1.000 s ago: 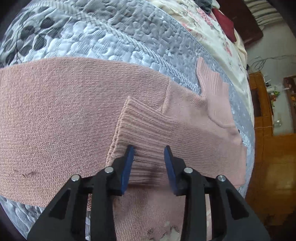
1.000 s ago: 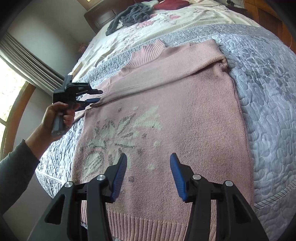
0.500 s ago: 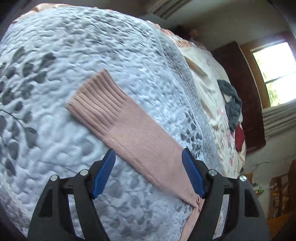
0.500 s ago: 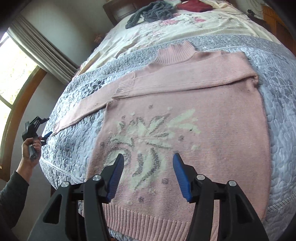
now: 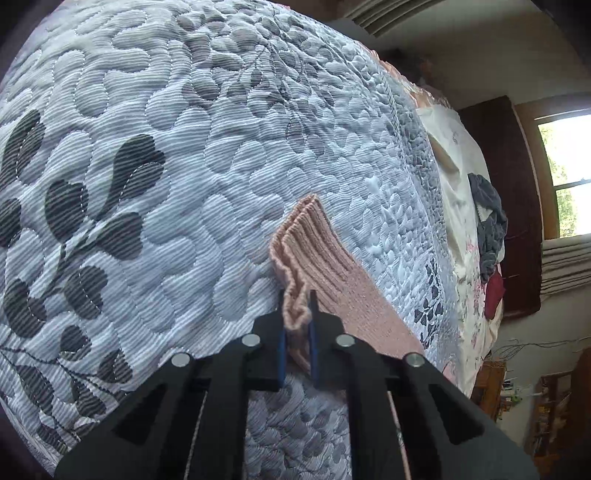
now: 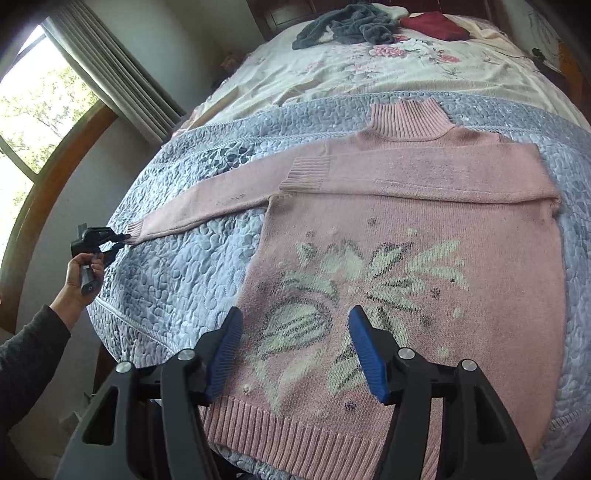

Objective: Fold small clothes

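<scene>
Grey-blue quilted bedspread [image 6: 177, 280] with dark leaf print covering near end of bed; cream floral sheet [image 6: 369, 70] beyond it toward headboard. Dark grey garment [image 6: 347, 26] and dark red cloth [image 6: 434, 24] heaped on far end of bed. Window [image 6: 33, 110] with wooden frame and pleated curtain [image 6: 122, 77] at bed's left side; wall close alongside that edge. Wooden furniture with clutter seen at lower right of left wrist view.

Pink knit sweater [image 6: 424, 266] lying flat, front up, on quilt, collar toward headboard, ribbed hem at near bed edge. One sleeve folded across chest, cuff resting near opposite shoulder. Other sleeve [image 6: 207, 206] stretched straight out sideways over quilt toward window-side edge.

Left hand-held gripper [image 5: 297, 332] clamped on ribbed cuff [image 5: 310, 251] of stretched sleeve, knit bunched between blue pads, cuff edge lifted slightly off quilt. Left hand [image 6: 83, 273] in dark sleeve holding it right at bed's side edge, little quilt left beyond cuff.

Right hand-held gripper [image 6: 295, 354] spread wide, gripping nothing, hovering above sweater's lower front near hem. Bare quilt on both sides of sweater body, widest between body and stretched sleeve.
</scene>
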Tool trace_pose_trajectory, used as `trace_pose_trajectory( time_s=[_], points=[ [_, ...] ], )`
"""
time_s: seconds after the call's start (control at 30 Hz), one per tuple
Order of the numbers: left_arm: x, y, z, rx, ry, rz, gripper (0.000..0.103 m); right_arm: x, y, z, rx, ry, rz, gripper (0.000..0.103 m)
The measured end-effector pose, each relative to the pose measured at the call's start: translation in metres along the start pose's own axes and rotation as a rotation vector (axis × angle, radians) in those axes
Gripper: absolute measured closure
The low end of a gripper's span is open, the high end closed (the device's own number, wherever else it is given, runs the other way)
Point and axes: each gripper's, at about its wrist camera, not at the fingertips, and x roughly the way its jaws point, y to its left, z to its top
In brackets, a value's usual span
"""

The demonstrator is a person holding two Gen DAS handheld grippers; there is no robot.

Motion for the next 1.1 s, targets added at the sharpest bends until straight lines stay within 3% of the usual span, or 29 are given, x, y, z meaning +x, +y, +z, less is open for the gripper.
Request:
trace_pose_trajectory(
  time_s=[0.07, 0.17, 0.33, 0.5, 0.6, 0.77, 0.93, 1.1],
  points=[
    [-0.003, -0.008, 0.001, 0.016, -0.012, -0.006, 0.097, -0.001, 0.000, -0.001, 0.005, 0.000, 0.000, 0.043],
    [-0.025, -0.038, -0.007, 0.061, -0.036, -0.086, 0.097, -0.006, 0.000, 0.000, 0.019, -0.003, 0.012, 0.043],
    [-0.053, -0.150, -0.047, 0.307, -0.045, -0.221, 0.097, -0.016, -0.010, 0.007, 0.045, 0.006, 0.001, 0.043],
    [-0.043, -0.263, -0.111, 0.519, 0.025, -0.321, 0.097, -0.034, -0.033, 0.016, 0.101, -0.006, 0.018, 0.041],
    [-0.021, -0.312, -0.155, 0.622, 0.076, -0.337, 0.097, -0.045, -0.050, 0.020, 0.129, -0.019, 0.011, 0.035],
    [0.038, -0.359, -0.219, 0.720, 0.185, -0.327, 0.097, -0.051, -0.081, 0.024, 0.175, -0.030, 0.001, 0.033],
    [0.110, -0.377, -0.282, 0.796, 0.302, -0.277, 0.097, -0.043, -0.108, 0.023, 0.238, -0.025, 0.010, 0.033],
    [0.178, -0.372, -0.344, 0.841, 0.427, -0.224, 0.097, -0.029, -0.122, 0.035, 0.274, 0.007, 0.036, 0.033]
  ],
)
